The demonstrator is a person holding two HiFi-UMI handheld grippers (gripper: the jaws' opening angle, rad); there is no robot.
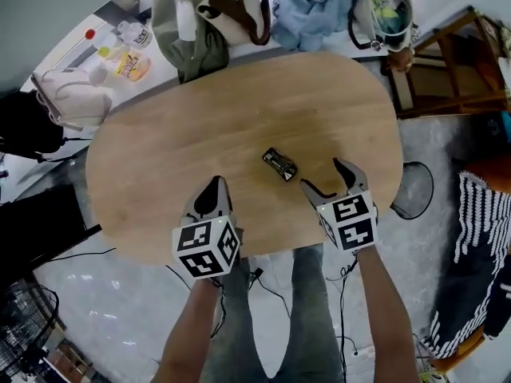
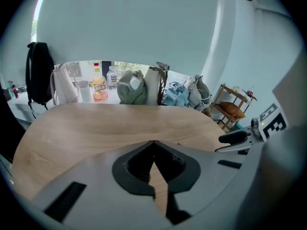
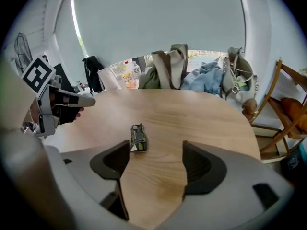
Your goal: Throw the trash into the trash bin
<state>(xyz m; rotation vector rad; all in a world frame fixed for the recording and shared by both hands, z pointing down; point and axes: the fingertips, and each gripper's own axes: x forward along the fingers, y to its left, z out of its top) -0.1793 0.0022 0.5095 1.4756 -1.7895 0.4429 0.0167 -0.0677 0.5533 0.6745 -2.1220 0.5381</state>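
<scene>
Trash to be picked up is a small dark crumpled wrapper [image 1: 279, 163] lying flat on the bare wood of the oval desk [image 1: 200, 126], right of its middle and well clear of the bags along the far edge. The right hand-held gripper [image 1: 323, 175] hovers just beside it with its jaws spread wide and nothing between them. In the right gripper view the wrapper [image 3: 138, 138] sits ahead of the left jaw, not in the gap, so the approach looks off-centre. To do the pickup well, I would slide this hand-held gripper [image 3: 154, 150] toward the person's left and a little forward until the wrapper lies squarely between the jaws. I would then tilt the tips down until they almost graze the desk and close across the wrapper's narrow width. The piece looks thin and light, so a high or shallow pinch would probably skate over it or flick it away. A slow close with the tips low should gather it. The left hand-held gripper [image 1: 215, 188] rests near the desk's near edge, jaws closed on nothing [image 2: 153, 143], and has no part in this step. A round dark mesh object [image 1: 415, 188] on the floor by the desk's right side may be the bin, though I cannot be sure.
</scene>
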